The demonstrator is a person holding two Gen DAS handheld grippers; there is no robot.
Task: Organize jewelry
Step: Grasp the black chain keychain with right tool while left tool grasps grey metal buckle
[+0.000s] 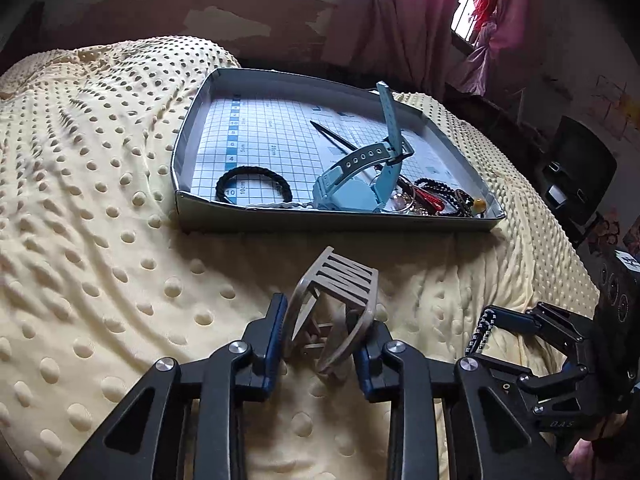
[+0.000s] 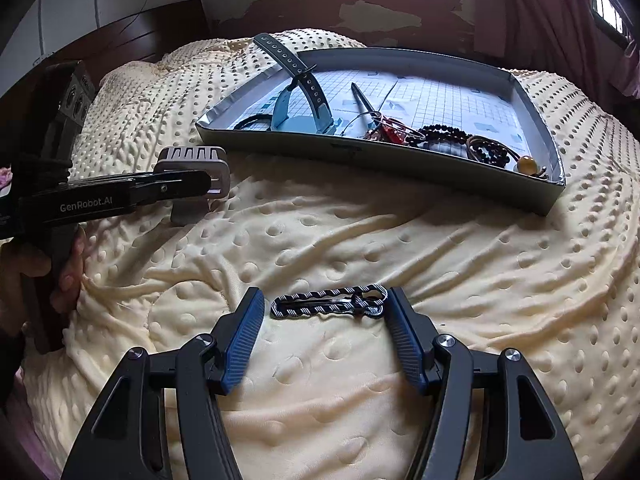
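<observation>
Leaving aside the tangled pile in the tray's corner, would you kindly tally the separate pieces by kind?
Hair claw clip: 1, gripped by the left gripper
Striped cord bracelet: 1, between the open right gripper's fingers
Watch: 1, in the tray
Black braided band: 1, in the tray
Dark pen-like stick: 1, in the tray
Total: 5

Left gripper (image 1: 326, 344) clamped shut; right gripper (image 2: 326, 312) spread wide, low.
</observation>
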